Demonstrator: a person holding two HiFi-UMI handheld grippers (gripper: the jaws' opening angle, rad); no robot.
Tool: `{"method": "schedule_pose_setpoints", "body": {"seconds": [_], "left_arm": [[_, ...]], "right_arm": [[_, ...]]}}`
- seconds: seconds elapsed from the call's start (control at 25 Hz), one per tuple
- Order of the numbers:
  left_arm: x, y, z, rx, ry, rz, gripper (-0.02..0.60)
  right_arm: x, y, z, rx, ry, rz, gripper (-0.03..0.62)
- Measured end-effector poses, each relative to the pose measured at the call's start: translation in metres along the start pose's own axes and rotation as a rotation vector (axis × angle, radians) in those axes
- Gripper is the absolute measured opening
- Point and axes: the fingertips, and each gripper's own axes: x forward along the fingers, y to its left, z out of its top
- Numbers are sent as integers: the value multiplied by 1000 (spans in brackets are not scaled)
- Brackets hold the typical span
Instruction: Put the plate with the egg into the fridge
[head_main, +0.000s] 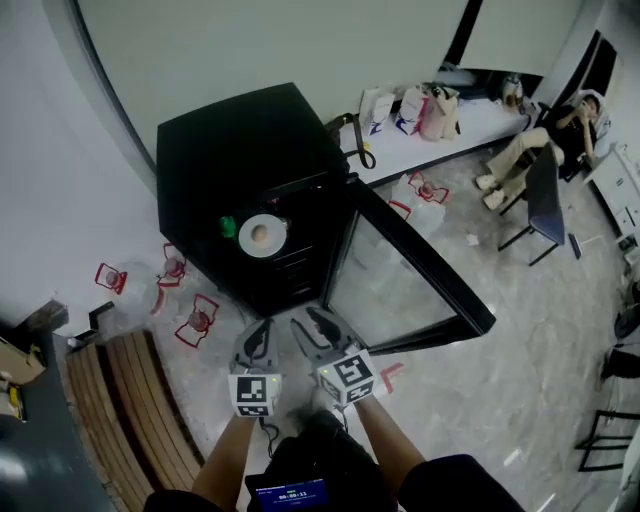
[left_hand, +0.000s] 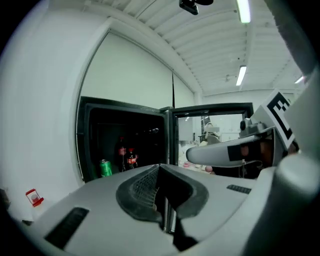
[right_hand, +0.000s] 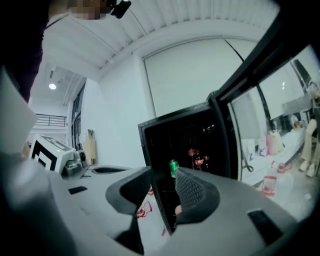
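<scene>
Marbled floor (head_main: 500, 400); black fridge (head_main: 230, 140) holds round white plate (head_main: 272, 222), egg (head_main: 259, 234); left gripper (head_main: 263, 328) jaws together, right gripper (head_main: 308, 318) apart.

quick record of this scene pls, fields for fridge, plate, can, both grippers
fridge: black, glass door swung open
plate: white, on a shelf inside the fridge, egg on it
green can: beside the plate, to its left in the head view
left gripper: jaws together, holds nothing
right gripper: jaws apart, nothing between them
task: plate looks already placed
</scene>
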Motion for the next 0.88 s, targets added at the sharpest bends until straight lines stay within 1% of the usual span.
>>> {"method": "schedule_pose_setpoints", "body": {"seconds": [0.04, 0.12, 0.2, 0.24, 0.32, 0.44, 0.56, 0.64, 0.68, 0.76, 0.88], "left_arm": [[-11, -19, 3, 1, -2, -30, 9], [-32, -56, 8, 6, -7, -89, 9], [-48, -91, 11, 12, -7, -138, 9], [-54, -109, 14, 12, -7, -159, 9], [-62, -147, 22, 10, -15, -198, 9], [-68, -202, 36, 16, -26, -248, 9], [-70, -247, 46, 25, -29, -262, 9], [-70, -268, 50, 15, -31, -239, 9], [-68, -276, 53, 6, -32, -223, 9], [-66, -292, 59, -9, -32, -192, 9], [-67, -310, 60, -34, -19, -144, 9]], "right_arm": [[-24, 4, 3, -7, -15, -31, 134], [-73, 7, 4, -21, -20, -92, 156], [-120, 5, 0, -22, -4, -149, 214], [-143, -1, -2, -20, 0, -184, 230], [-194, -22, -4, -11, 3, -266, 242], [-264, -69, -2, -12, 17, -389, 261], [-310, -118, 9, -29, 27, -459, 282], [-323, -150, 24, -41, 13, -460, 300], [-323, -164, 32, -48, 10, -442, 305], [-314, -179, 46, -80, 34, -374, 310], [-295, -175, 49, -156, 105, -247, 311]]}}
